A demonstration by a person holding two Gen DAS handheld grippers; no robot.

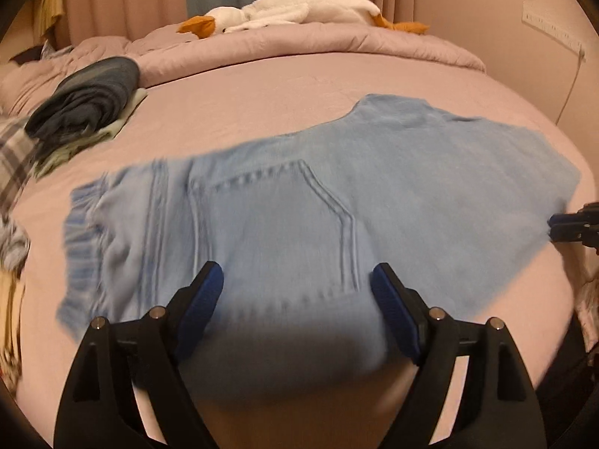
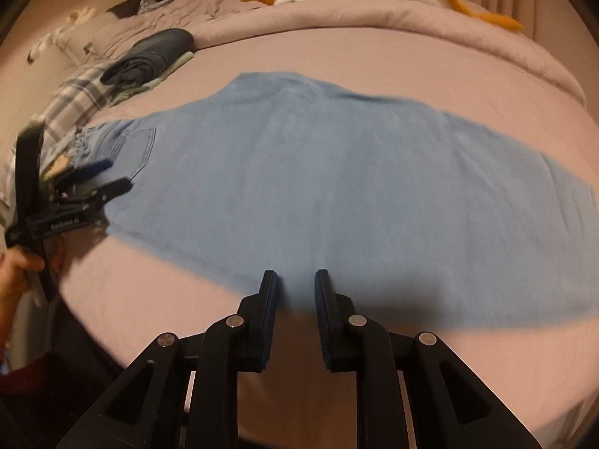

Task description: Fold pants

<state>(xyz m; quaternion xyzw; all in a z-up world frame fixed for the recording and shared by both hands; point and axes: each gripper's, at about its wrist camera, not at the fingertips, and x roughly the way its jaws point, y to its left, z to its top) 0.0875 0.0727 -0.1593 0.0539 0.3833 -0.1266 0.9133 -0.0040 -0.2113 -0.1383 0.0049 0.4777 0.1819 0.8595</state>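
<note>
Left hand-held gripper [image 1: 295, 280] gapes wide over jeans [image 1: 299, 224], empty.

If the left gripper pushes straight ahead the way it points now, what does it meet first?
Probably the light blue jeans: the open left gripper points at the back pocket. How high it sits above the cloth is unclear.

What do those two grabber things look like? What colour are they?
Both are black plastic with two long fingers. The left gripper has fingers lined with bumpy dark blue pads, and round silver pins sit at its joints. The right gripper looks the same. From the side, the left one carries small white lettering, too blurry to read. A bare hand holds it.
</note>
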